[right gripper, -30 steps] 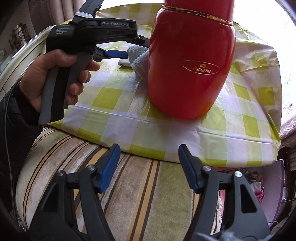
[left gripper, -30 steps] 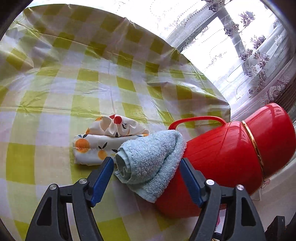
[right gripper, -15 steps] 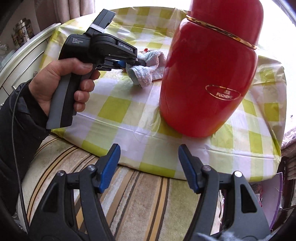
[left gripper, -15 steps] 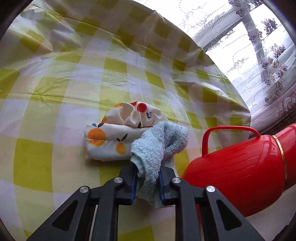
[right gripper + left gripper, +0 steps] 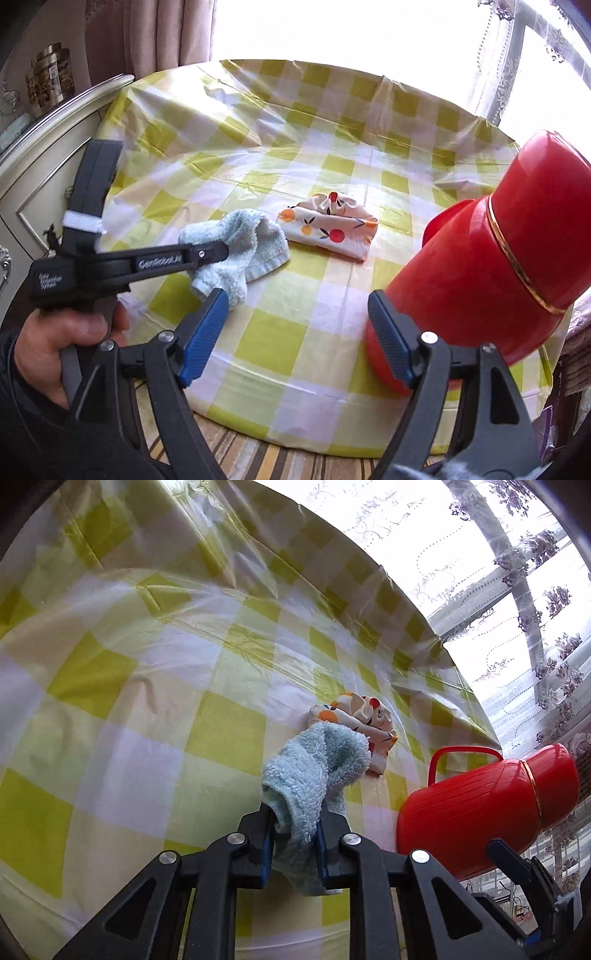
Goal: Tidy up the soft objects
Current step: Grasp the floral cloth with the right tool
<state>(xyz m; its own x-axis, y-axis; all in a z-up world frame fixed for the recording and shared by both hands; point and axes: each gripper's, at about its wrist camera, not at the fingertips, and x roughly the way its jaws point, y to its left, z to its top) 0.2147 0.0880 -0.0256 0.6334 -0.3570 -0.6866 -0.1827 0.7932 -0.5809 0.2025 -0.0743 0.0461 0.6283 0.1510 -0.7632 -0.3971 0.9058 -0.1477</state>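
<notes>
L gripper (image 5: pixel 294 843): black frame, blue ribbed pads, clamped on the blue towel (image 5: pixel 314 771)
Blue towel: fluffy terry, bunched, one end drooping from the jaws; off the table or brushing it, can't tell
R gripper (image 5: pixel 295 339): fingers wide apart, nothing between, near table's front edge
Fruit cloth (image 5: pixel 330 229): thin smooth cotton w/ orange + red fruit print, crumpled heap on tablecloth, just beyond towel
Tablecloth (image 5: pixel 280 332): glossy plastic, yellow-green/white checks, creased, round table
Flask (image 5: pixel 476 280): red ribbed plastic, gold band, on the table's R side
</notes>
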